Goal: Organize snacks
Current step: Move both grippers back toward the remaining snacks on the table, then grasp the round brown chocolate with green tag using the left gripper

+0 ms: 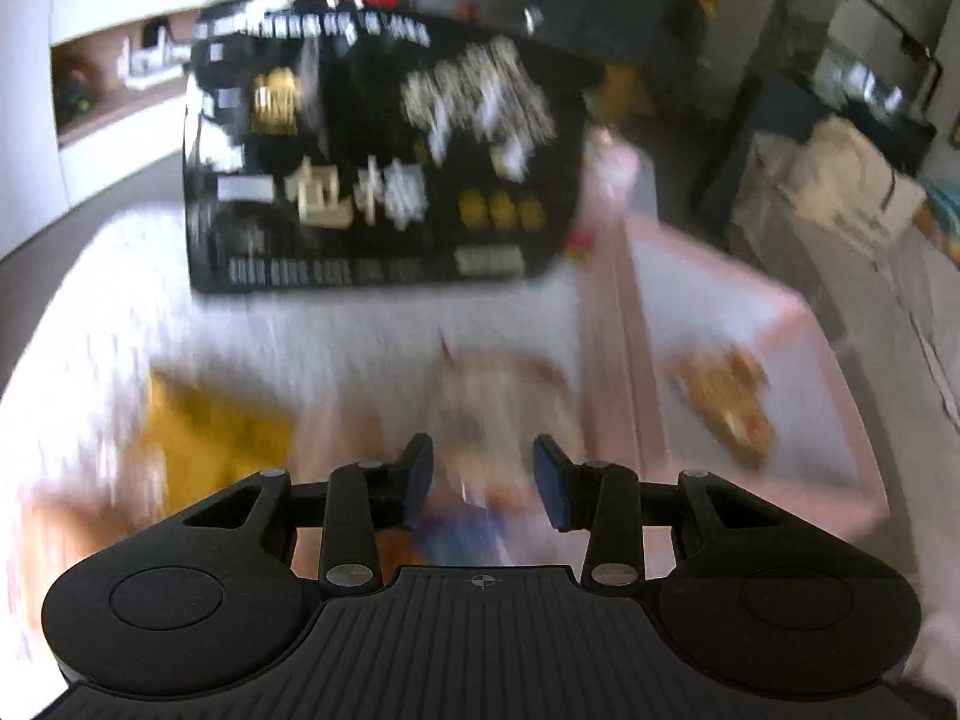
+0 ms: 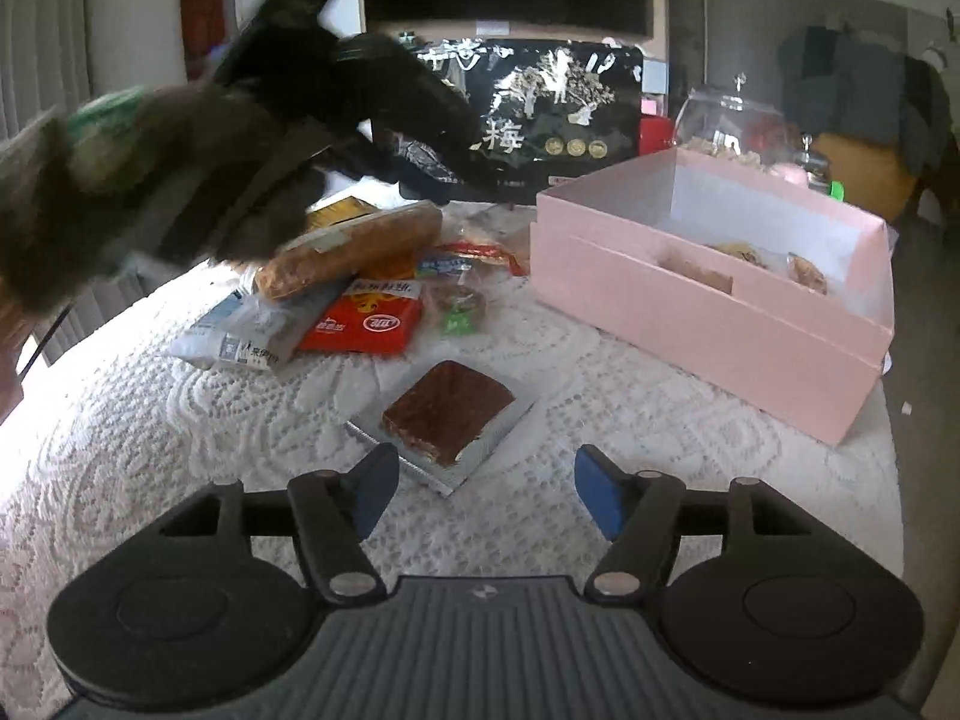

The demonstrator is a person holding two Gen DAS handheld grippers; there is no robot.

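Note:
My left gripper [image 1: 483,480] is open above a blurred pile of snack packets [image 1: 480,420]; the view is smeared by motion. It shows as a dark blur in the right wrist view [image 2: 360,138], over the pile of snacks [image 2: 360,276]. My right gripper [image 2: 486,492] is open and empty, just short of a wrapped brown cake square [image 2: 447,411] on the lace cloth. A pink box [image 2: 720,324] with a divider stands to the right and holds several pastries [image 2: 807,273]. The box also shows in the left wrist view [image 1: 606,324] with one pastry [image 1: 726,402] in it.
A black printed gift box [image 2: 552,120] stands upright at the back of the table; it also shows in the left wrist view [image 1: 384,162]. A glass jar [image 2: 738,120] stands behind the pink box. The pile includes a long bread packet [image 2: 354,246], a red packet [image 2: 366,318] and a white packet [image 2: 246,336].

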